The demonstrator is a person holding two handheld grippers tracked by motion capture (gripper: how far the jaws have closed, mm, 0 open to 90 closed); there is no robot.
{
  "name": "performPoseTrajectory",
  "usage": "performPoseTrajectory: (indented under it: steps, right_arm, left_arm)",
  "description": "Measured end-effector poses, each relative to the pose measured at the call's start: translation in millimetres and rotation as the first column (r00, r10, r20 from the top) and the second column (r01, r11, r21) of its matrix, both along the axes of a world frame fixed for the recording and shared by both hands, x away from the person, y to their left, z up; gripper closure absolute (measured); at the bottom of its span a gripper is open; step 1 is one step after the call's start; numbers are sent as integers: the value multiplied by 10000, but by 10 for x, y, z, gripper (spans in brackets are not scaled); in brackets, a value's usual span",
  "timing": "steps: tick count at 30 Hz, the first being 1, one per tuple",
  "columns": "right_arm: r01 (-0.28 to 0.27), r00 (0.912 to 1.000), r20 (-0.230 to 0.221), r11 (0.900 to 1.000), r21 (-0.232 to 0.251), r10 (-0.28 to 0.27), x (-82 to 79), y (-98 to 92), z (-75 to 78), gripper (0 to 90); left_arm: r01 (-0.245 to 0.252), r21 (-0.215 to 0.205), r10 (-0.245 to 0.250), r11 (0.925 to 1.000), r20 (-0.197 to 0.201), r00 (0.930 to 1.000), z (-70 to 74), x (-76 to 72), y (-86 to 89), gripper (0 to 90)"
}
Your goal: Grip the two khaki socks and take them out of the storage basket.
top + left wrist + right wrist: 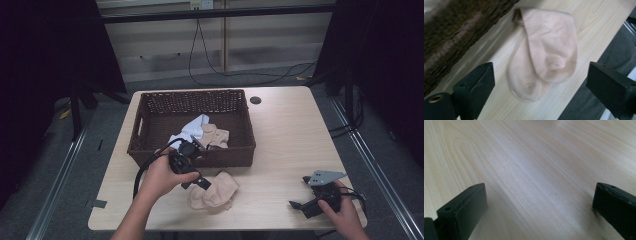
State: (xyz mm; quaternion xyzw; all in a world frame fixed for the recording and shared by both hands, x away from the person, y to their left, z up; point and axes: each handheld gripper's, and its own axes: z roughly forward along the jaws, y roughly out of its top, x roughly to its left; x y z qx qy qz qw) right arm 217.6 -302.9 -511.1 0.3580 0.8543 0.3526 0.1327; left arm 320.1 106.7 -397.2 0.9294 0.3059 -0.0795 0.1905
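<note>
A beige sock [216, 192] lies crumpled on the wooden table [290, 140], just in front of a dark wicker basket [235, 152]. In the left gripper view the beige sock [549, 55] lies flat between and beyond the two jaws, with the basket's wall [454, 32] at the left. My left gripper [199, 165] hovers open beside the sock, against the basket's front wall, holding nothing. Inside the basket are another beige sock [215, 136] and a white cloth [192, 127]. My right gripper [300, 191] stands open over bare table [536, 170] at the front right.
A round black grommet [256, 100] sits in the table behind the basket's right corner. Cables run over the floor behind the table. The table's front edge is close beneath both hands.
</note>
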Motion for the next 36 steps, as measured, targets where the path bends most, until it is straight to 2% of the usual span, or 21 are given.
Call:
performPoseTrajectory:
  steps: [10,14,17,20,24,28,31,36]
  right_arm:
    - [0,10000,1,10000,1,0,0,0,0,0]
    - [0,10000,0,10000,2,0,0,0,0,0]
    - [1,10000,2,10000,0,-1,0,0,0,0]
    - [-1,10000,1,10000,0,1,0,0,0,0]
    - [-2,10000,-2,10000,0,2,0,0,0,0]
    - [0,10000,0,10000,-1,0,0,0,0,0]
    - [-2,10000,-1,10000,2,2,0,0,0,0]
    - [1,10000,-2,10000,-1,-1,0,0,0,0]
  left_arm:
    - [74,-17,-73,10000,201,9998,-90,-69,174,51]
    - [74,-280,-65,9996,313,9995,-129,-79,249,45]
    - [251,-313,-239,9992,373,9990,-179,-88,314,42]
    - [419,-460,-410,9981,221,9989,-251,-103,379,41]
    - [495,-539,-473,9973,402,9981,-368,-119,472,41]
    - [231,-691,-190,9973,598,9980,-503,-130,575,41]
    - [281,-744,-229,9968,707,9972,-592,-131,637,41]
    - [-179,-1025,274,9946,919,9954,-693,-136,736,41]
